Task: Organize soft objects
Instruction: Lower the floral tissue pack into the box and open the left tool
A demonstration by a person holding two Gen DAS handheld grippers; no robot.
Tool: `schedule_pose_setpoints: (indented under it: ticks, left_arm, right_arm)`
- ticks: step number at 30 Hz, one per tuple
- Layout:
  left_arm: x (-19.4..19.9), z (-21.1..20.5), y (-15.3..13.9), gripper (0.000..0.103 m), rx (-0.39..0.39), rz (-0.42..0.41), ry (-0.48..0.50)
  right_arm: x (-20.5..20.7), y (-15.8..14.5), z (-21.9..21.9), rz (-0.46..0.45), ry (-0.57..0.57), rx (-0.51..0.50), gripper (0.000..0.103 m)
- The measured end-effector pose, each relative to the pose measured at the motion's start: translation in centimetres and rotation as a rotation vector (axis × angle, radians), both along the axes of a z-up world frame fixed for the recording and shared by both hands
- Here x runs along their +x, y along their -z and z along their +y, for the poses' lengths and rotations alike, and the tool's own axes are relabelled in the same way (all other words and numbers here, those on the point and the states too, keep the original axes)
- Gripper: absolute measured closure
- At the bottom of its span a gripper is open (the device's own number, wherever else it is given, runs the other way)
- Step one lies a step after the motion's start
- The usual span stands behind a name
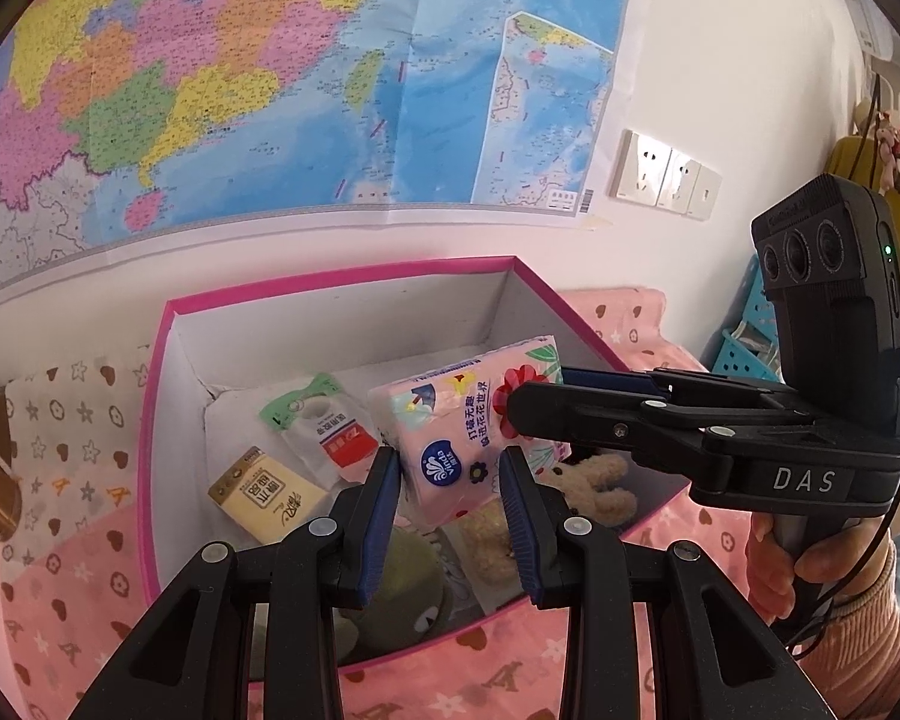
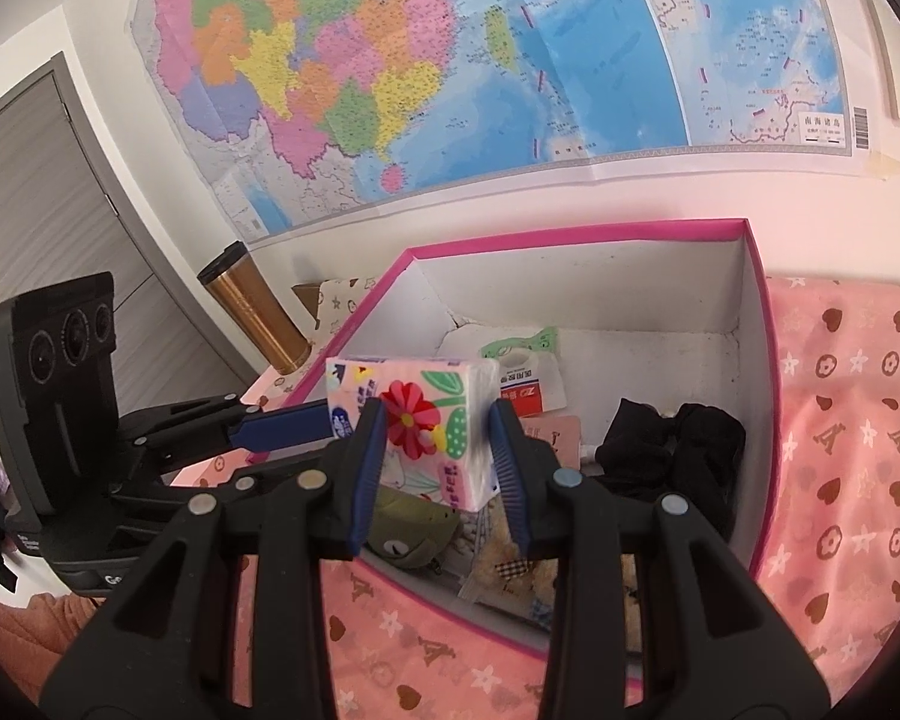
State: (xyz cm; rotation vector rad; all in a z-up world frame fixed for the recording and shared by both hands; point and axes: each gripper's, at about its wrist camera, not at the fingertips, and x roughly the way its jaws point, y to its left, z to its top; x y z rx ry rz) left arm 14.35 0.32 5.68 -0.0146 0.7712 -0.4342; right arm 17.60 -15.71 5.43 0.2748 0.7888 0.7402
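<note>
The pink floral soft tissue pack (image 2: 417, 420) is pinched between both black blue-padded grippers, right (image 2: 438, 456) and left (image 1: 450, 489), above the pink-rimmed white cardboard box (image 2: 756, 324), its right floor bare.

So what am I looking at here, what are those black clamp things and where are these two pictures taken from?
A person holds two clamp tools. Each carries a fisheye camera looking along its fingers, so one picture comes from each. The right hand-held gripper grips a pink flowered tissue pack above a pink-rimmed box. The left hand-held gripper frames the same pack; whether it touches is unclear. In the box lie a green plush toy, a small teddy bear, packets and something black. The box sits on a pink patterned cloth.
</note>
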Motion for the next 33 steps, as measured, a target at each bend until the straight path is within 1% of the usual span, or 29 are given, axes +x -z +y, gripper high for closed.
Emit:
schedule_pose_setpoints:
  ticks: [8, 9, 11, 27, 33]
  left_arm:
    - [1.4, 0.5, 0.7, 0.07, -0.003, 0.02, -0.024]
    - [1.6, 0.6, 0.8, 0.07, -0.006, 0.041, -0.024]
    - [2.0, 0.6, 1.0, 0.07, -0.008, 0.05, -0.029]
    - [3.5, 0.6, 2.6, 0.07, 0.002, 0.095, -0.033]
    - [4.1, 0.6, 3.7, 0.07, 0.0, 0.128, -0.033]
  right_arm:
    - [1.3, 0.2, 0.6, 0.011, 0.007, -0.01, 0.065]
    - [1.5, 0.3, 0.6, 0.014, 0.008, -0.01, 0.065]
    - [1.8, 0.4, 0.8, 0.02, 0.008, -0.01, 0.065]
    - [3.5, 2.5, 1.0, 0.081, 0.011, -0.015, 0.065]
    - [3.9, 3.2, 1.2, 0.107, 0.014, -0.024, 0.065]
